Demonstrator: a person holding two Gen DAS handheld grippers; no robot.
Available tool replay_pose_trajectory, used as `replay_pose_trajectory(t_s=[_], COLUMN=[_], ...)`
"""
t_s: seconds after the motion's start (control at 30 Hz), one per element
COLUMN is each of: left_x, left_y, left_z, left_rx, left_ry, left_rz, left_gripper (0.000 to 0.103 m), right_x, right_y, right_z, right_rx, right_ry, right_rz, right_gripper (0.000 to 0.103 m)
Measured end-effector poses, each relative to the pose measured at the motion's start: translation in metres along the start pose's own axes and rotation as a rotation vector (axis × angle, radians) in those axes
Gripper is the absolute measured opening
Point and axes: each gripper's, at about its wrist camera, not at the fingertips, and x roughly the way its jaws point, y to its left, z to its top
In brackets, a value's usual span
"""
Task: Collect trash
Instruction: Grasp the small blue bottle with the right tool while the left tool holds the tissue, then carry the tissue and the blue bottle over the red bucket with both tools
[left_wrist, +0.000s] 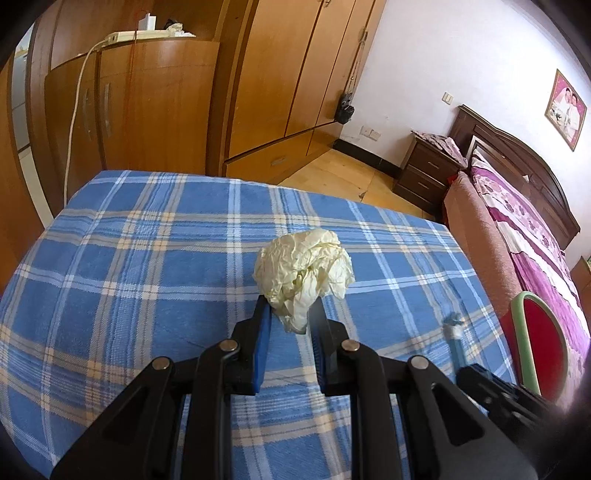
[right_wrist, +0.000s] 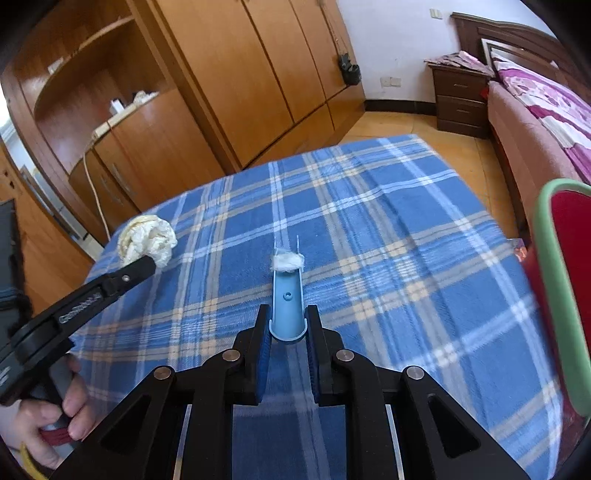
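Observation:
My left gripper is shut on a crumpled cream paper ball and holds it above the blue plaid tablecloth. The ball also shows in the right wrist view at the left gripper's tip. My right gripper is shut on the handle of a light blue tongs-like tool, whose far end pinches a small white wad. That tool and wad show faintly in the left wrist view.
A red chair back with a green rim stands at the table's right edge. Wooden wardrobes and a cabinet stand behind the table. A bed and nightstand are to the right.

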Motion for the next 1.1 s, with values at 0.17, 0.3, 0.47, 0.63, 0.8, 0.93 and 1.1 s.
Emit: replay_pose_trajectory(t_s=[0.17, 0.3, 0.47, 0.63, 0.8, 0.93, 1.1], left_x=[-0.008, -0.022, -0.042, -0.063, -0.080, -0.091, -0.096], left_y=[-0.013, -0.028, -0.050, -0.075, -0.099, -0.119, -0.141], left_z=[-0.001, -0.002, -0.007, -0.016, -0.024, -0.032, -0.038], left_rx=[0.026, 0.057, 0.093, 0.131, 0.149, 0.176, 0.191], left_ry=[-0.007, -0.018, -0.029, -0.039, -0.029, -0.026, -0.008], left_rz=[-0.011, -0.025, -0.061, -0.099, -0.158, -0.189, -0.228], left_gripper=[0.020, 0.020, 0.020, 0.020, 0.020, 0.020, 0.020], right_x=[-0.036, -0.065, -0.096, -0.124, -0.150, -0.169, -0.189], right_y=[-0.012, -0.024, -0.041, -0.054, -0.066, -0.077, -0.096], right_z=[-0.007, -0.011, -0.018, -0.024, -0.029, -0.034, -0.041], right_rx=[0.028, 0.040, 0.075, 0.098, 0.121, 0.139, 0.175], right_ry=[-0.048, -0.095, -0.146, -0.196, -0.244, -0.277, -0.312], right_rz=[0.006, -0.012, -0.020, -0.033, -0.050, -0.066, -0.088], right_gripper=[0.018, 0.018, 0.018, 0.018, 0.018, 0.017, 0.018])
